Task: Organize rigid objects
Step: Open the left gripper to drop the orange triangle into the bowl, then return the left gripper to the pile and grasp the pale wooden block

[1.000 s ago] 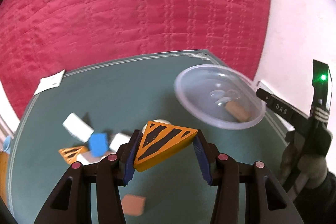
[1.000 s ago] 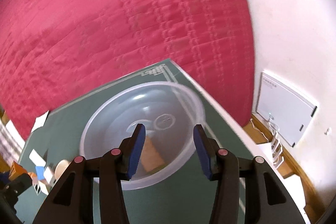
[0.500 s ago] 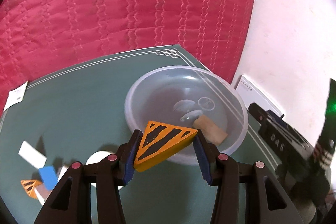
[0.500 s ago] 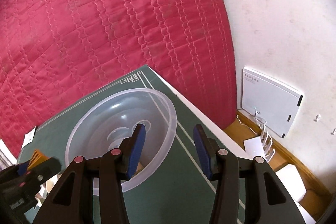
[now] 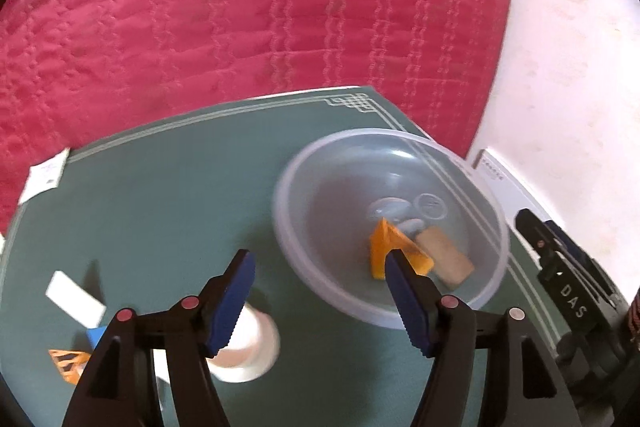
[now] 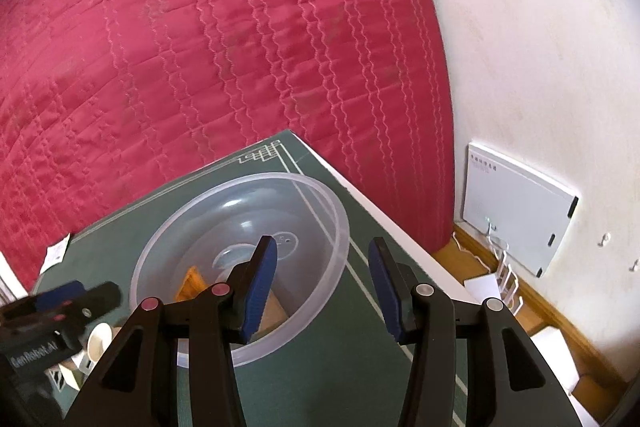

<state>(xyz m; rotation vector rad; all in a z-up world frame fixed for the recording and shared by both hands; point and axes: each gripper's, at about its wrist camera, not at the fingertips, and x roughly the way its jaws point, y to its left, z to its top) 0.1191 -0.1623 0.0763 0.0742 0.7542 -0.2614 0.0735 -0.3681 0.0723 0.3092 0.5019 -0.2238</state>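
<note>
Left gripper (image 5: 320,291), jaws wide and empty, hovers at the bowl's (image 5: 288,247) seven o'clock rim; orange wedge (image 5: 384,247) lies inside, sorted; right gripper (image 6: 322,287) waits with jaws apart, empty

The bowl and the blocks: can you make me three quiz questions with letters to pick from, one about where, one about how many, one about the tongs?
1. Where is the orange triangle block?
A. inside the clear bowl
B. on the pink quilt
C. in the tongs

2. How many blocks lie in the bowl?
A. none
B. two
C. five

3. How are the left tongs?
A. shut on a block
B. open and empty
C. out of view

Answers: 1 A, it lies in the bowl beside the tan block. 2 B, orange and tan only. 3 B, a wide gap, nothing between.
</note>
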